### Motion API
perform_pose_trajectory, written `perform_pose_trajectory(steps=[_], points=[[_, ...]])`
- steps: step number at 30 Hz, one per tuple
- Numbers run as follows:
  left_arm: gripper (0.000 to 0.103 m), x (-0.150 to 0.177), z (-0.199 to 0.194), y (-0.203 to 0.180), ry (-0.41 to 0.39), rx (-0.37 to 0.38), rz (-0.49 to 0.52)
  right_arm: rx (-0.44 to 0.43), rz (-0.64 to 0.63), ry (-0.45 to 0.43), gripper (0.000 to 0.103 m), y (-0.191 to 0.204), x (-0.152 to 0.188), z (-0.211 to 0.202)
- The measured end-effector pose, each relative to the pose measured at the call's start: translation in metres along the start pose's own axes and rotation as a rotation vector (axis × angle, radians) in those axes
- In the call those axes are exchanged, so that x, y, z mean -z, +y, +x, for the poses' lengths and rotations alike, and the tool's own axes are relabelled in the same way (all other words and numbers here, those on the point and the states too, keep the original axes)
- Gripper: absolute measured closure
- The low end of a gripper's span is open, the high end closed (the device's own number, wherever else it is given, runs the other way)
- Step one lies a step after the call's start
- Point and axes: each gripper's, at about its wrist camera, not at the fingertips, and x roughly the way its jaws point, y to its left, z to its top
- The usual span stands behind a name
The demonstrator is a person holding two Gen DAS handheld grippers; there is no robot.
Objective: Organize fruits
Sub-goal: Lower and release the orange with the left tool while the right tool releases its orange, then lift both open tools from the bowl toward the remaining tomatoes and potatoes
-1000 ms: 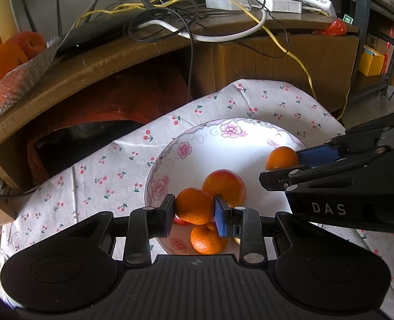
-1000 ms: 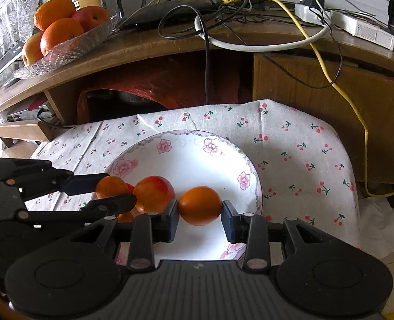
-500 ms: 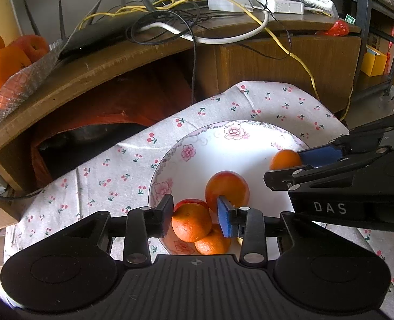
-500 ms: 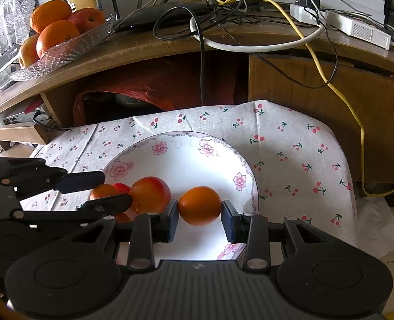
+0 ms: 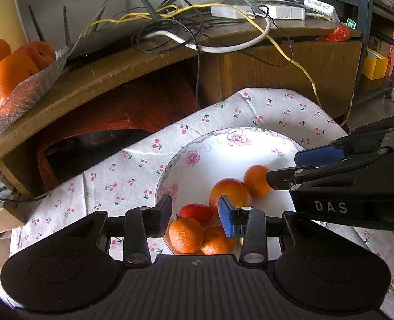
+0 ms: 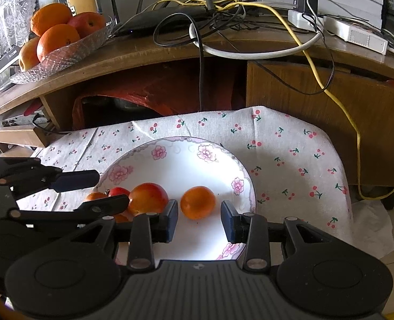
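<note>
Mandarin [image 5: 186, 235] lies on plate [image 5: 212, 157] between parted left tool [image 5: 195, 213] pads.

Bright daylight, plate glare, fisheye-warped edges.

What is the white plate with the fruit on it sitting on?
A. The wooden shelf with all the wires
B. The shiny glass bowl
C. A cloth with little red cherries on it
C: the plate lies flat on the cherry-print cloth, which shows all round its rim.
</note>
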Motion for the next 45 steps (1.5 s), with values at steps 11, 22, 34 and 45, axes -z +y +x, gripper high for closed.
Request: perform_pose_trajectory(steps=[11, 22, 34, 45], points=[[0.055, 0.000, -0.012, -0.003, -0.016, -0.021, 0.018, 0.004, 0.002, -0.019, 0.068, 0.003, 0.000, -0.010], [0.055, 0.003, -0.030, -0.007, -0.039, -0.039, 0.047, 0.004, 0.002, -0.036, 0.068, 0.009, 0.004, -0.026], [0.055, 0.012, -0.050, -0.012, -0.041, -0.065, 0.066, -0.007, -0.019, -0.039, 0.068, 0.018, 0.012, -0.045], [0.055, 0.023, -0.061, -0.012, -0.024, -0.082, 0.072, -0.016, -0.041, -0.035, 0.068, 0.029, 0.019, -0.054]])
